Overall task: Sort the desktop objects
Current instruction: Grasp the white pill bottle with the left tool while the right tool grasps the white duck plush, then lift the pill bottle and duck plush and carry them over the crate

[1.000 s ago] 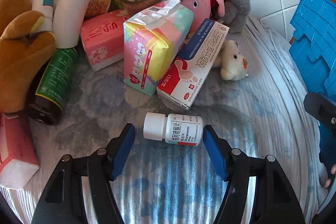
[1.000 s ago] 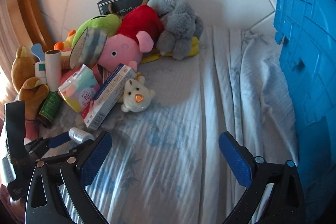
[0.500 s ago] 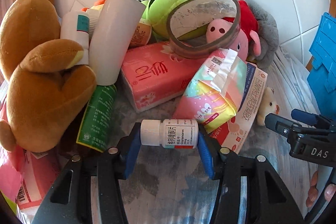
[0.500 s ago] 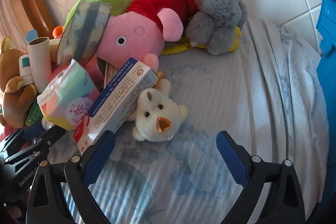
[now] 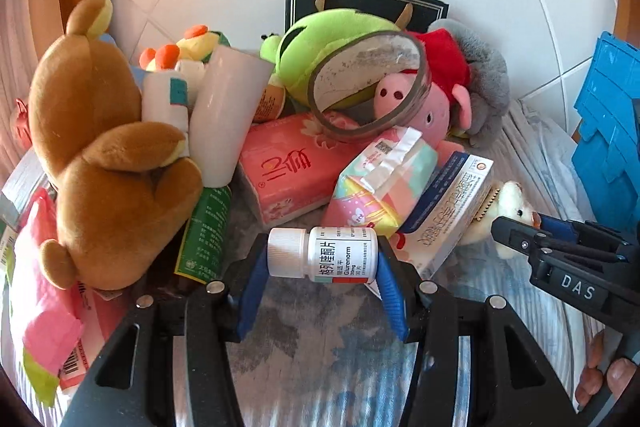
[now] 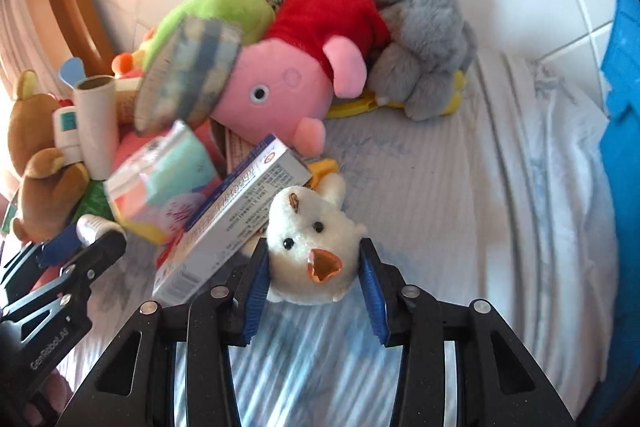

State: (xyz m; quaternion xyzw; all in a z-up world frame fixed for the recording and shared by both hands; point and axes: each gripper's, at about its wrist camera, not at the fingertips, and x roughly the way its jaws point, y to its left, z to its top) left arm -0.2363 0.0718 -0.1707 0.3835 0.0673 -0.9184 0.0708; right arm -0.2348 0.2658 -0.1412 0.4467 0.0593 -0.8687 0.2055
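The small white plush duck (image 6: 316, 251), lying on the striped surface (image 6: 440, 211) beside the medicine box (image 6: 236, 223), is framed directly between the closing jaws of the right hand-held gripper (image 6: 316, 291), while the pill bottle (image 5: 324, 259) is clamped crosswise in the left hand-held gripper (image 5: 320, 279)

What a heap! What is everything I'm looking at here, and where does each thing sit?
pill bottle: 1, white, clamped in left gripper
duck toy: 1, cream, between right gripper's closing jaws
medicine box: 1, white-blue, beside duck
bear: 1, brown, far left
pig plush: 1, pink, red dress, heap's middle
grey plush: 1, against wall
tape roll: 1, on heap
crate: 1, blue, right
left gripper: black, blue pads
right gripper: black, blue pads
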